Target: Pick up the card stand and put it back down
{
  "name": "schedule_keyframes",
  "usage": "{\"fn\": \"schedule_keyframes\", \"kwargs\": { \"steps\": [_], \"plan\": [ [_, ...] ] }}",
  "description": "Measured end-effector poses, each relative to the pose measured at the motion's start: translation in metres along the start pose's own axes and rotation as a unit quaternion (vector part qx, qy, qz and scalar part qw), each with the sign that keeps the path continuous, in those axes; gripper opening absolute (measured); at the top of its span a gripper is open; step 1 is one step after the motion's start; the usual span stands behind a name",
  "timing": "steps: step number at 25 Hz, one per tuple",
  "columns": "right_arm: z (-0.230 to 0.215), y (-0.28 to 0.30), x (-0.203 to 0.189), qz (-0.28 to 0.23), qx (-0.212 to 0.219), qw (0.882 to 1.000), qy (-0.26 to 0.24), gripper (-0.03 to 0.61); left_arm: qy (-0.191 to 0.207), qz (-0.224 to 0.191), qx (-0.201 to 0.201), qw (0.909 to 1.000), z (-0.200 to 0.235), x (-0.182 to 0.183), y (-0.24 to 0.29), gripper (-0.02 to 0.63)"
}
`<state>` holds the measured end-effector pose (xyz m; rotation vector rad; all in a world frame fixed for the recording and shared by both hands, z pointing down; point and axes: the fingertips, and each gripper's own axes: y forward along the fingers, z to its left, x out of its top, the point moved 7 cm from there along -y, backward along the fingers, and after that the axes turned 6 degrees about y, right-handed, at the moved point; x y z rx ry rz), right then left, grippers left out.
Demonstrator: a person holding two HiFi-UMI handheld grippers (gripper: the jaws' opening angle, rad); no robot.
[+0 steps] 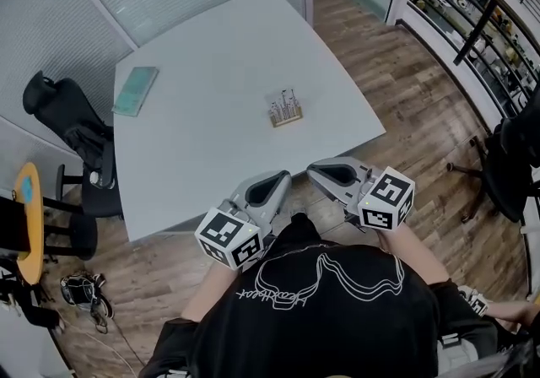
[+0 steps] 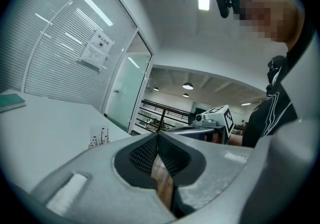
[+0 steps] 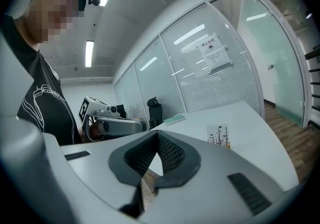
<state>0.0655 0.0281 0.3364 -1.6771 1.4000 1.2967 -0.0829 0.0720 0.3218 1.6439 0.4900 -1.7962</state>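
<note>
Card stand [image 1: 286, 107] stands upright mid-tabletop [image 1: 211, 47], its print too small to read. It sits well ahead of left tool [image 1: 274, 185] and right tool [image 1: 327, 172], touching neither. Both tools closed, nothing between the jaws, held at the near tabletop edge. Green item [image 1: 135, 90] far left, probably a notebook

Person: black short-sleeved cotton T-shirt [image 1: 337, 326], white line-drawn print [image 1: 325, 273] across the chest; small black head-mounted camera [image 2: 223, 2] on a dark band.
Hand-held tools: left gripper [image 1: 278, 180] and right gripper [image 1: 323, 172], pale grey moulded plastic shells, black ribbed pads [image 2: 172, 157], each carrying a white cube with black square markers [image 1: 229, 238].
</note>
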Motion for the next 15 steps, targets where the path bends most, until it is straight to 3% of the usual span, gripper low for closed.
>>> {"fn": "schedule_keyframes", "kwargs": {
  "steps": [15],
  "plan": [
    [0.0003,0.0041,-0.0003,0.006,-0.01,1.0,-0.007,0.008,-0.006,-0.009,0.008,0.9999,0.0016,0.0013,0.0001,0.014]
  ]
}}
